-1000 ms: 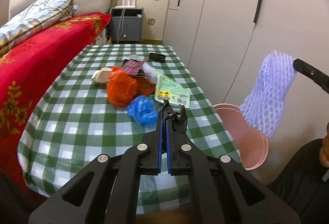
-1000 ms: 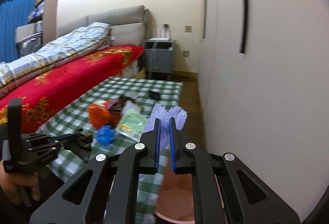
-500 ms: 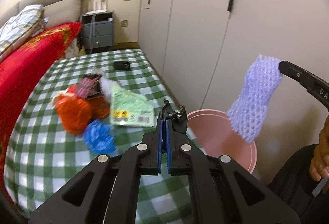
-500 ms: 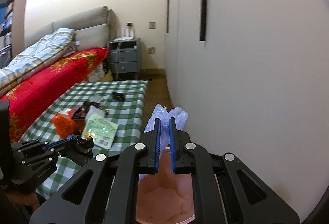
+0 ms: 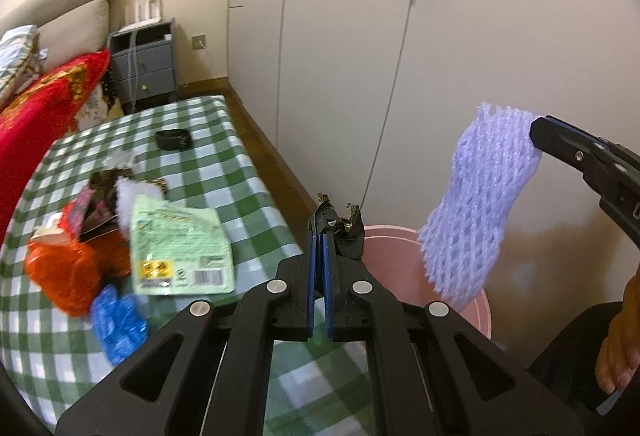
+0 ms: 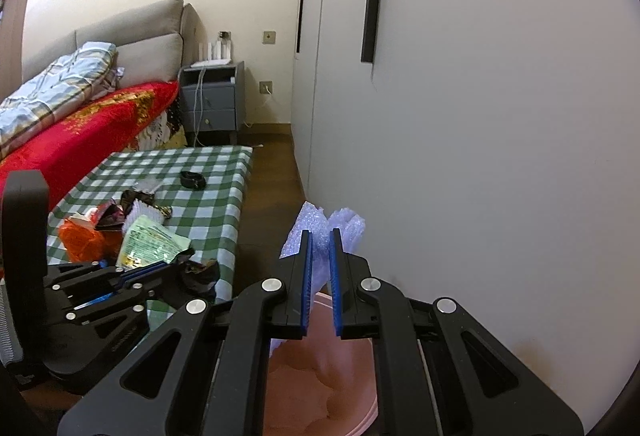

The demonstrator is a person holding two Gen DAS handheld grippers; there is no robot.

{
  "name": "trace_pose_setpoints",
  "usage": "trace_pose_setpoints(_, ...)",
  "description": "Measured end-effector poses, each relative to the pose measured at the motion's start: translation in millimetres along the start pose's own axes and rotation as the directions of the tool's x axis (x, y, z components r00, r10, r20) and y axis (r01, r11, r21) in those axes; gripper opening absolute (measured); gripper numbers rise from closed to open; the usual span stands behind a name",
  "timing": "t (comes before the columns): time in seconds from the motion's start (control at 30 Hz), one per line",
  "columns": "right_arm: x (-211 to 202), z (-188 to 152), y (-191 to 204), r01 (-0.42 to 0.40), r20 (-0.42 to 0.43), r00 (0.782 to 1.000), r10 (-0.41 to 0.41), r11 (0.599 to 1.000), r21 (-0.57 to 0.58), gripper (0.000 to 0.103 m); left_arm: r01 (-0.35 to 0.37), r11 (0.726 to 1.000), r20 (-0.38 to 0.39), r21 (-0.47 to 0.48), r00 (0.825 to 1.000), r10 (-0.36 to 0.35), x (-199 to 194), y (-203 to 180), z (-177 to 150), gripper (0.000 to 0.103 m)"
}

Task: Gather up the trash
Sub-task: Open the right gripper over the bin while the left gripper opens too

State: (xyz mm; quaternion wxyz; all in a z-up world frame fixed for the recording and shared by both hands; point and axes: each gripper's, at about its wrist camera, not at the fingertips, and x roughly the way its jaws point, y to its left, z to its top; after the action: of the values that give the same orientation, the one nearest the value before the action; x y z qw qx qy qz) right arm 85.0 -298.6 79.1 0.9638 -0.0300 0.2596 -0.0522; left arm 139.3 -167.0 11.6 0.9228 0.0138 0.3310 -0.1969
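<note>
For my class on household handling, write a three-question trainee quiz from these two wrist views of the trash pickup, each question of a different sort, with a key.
1. True or false: the right gripper holds the purple foam net above the pink bin.
2. Multiple choice: what is pinched in the left gripper? A) the green packet B) a dark crumpled wrapper C) the blue bag
3. Fill in: the orange bag lies on the green checked ____.

Key:
1. True; the net hangs over the bin's opening.
2. B; the dark crumpled wrapper sticks out past the closed fingertips, while the green packet and blue bag lie on the table.
3. tablecloth.
</note>
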Motion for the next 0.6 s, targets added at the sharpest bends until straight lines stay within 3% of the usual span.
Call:
trace_pose_setpoints(0.33,16.3,-3.4,2.3,0.036,-0.039,0.999,-0.036,0.999,-0.012,0.009,0.063,0.998,-0.039,0.016,0.997,-0.063,38.2,-13.6,3.6,0.003)
trace_pose_setpoints(0.47,25.9,-4.5,6.3,0.049,-0.059,0.997,-0.051,0.998,-0.026,0.01,0.136,0.991,-0.101,-0.011,0.985,-0.136,57.5,-15.8,4.2,0.004)
trace_pose_setpoints(0.53,29.4,-4.2,6.1,0.073,-0.061,0.995,-0.075,0.997,-0.024,0.013,0.154,0.988,-0.138,-0.016,0.978,-0.154,66.4,-17.2,3.5,0.012)
trace_pose_setpoints(0.57,31.2,-3.7,4.9,0.081,-0.061,0.995,-0.082,0.997,-0.016,0.014,0.147,0.989,-0.136,-0.017,0.98,-0.148,66.3,-16.3,3.6,0.022)
trace_pose_setpoints(0.6,32.8,-3.3,3.8,0.086,-0.064,0.994,-0.086,0.996,-0.01,0.016,0.142,0.99,-0.126,-0.023,0.982,-0.144,64.2,-14.1,4.1,0.025)
